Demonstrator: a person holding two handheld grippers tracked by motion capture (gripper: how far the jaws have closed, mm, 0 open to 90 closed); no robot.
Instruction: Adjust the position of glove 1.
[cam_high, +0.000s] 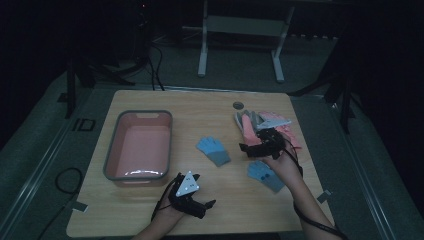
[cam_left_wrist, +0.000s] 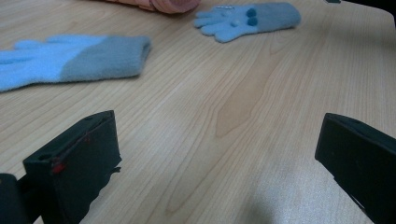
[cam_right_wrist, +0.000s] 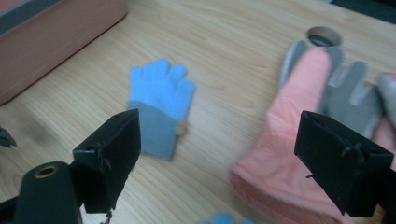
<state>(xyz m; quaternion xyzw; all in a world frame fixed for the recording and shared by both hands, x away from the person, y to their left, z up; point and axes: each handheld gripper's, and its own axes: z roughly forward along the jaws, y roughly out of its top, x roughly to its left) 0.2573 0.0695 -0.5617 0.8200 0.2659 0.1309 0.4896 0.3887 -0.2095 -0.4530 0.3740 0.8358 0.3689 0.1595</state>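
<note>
The right gripper (cam_high: 252, 148) hovers with its jaws spread wide and empty just over the cuff end of the large salmon-pink padded glove (cam_right_wrist: 285, 158), which lies at the right of the pale wooden table (cam_high: 150, 100) with its long axis running away from the person, fingers toward the far edge. Seen from the right gripper view, the cuff sits between the two black jaws, nearer the right one — a short drop and a close should, I judge, take it. This hand is plainly the nearer; the left gripper (cam_high: 197, 197) rests near the front edge, also fully open, holding nothing. A grey glove (cam_right_wrist: 348, 91) lies partly under the pink one and could come up with it. One small light-blue knitted glove with a grey cuff (cam_high: 214, 150) lies mid-table, and its mate (cam_high: 265, 175) just below the right hand. The pink plastic tub with a grey rim (cam_high: 112, 150) stands empty well to the left.
</note>
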